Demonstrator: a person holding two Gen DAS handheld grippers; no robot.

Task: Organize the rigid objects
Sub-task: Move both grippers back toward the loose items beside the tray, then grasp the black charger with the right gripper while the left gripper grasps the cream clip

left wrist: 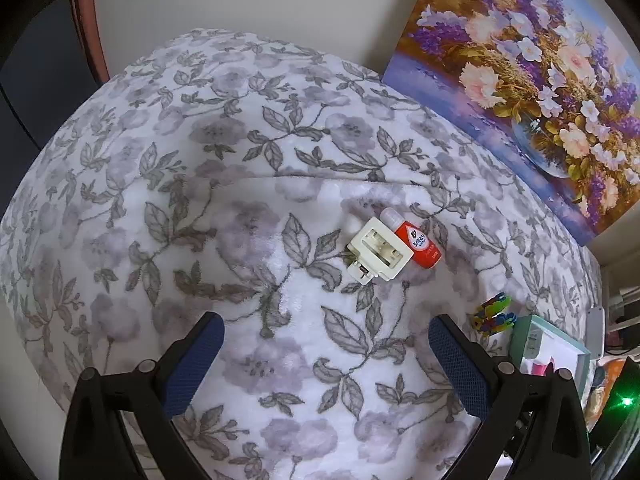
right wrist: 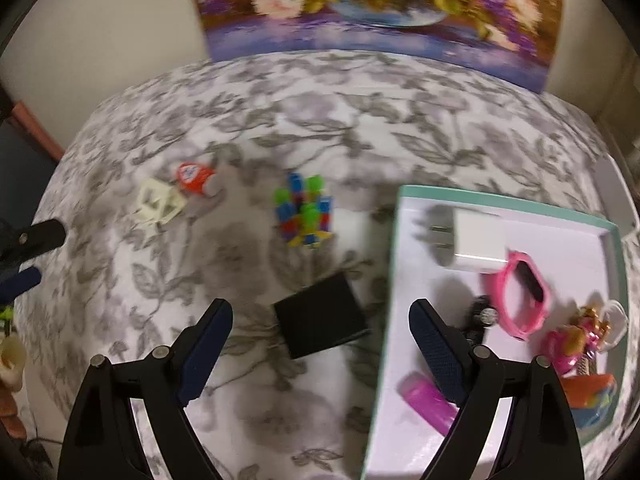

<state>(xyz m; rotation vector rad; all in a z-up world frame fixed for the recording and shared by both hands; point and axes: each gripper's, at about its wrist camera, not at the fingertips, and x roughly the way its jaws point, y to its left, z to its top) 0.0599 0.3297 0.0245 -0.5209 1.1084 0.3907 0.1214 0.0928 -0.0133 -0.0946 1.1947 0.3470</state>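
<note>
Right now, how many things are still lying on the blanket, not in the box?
4: a cream plastic piece touching a red bottle at far left, colourful blocks mid-blanket, a black box beside the tray. More may be hidden.

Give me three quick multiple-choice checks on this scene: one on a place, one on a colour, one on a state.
1. Where is the white charger?
A. inside the tray
B. on the blanket
C. in a gripper

2. What colour is the box on the blanket?
A. red
B. black
C. green

3. How is the right gripper?
A. shut on the box
B. shut, empty
C. open, empty

Key: 1 A, it lies within the tray's rim; 2 B, it is plainly dark; 3 C, the fingers stand wide apart around nothing.
</note>
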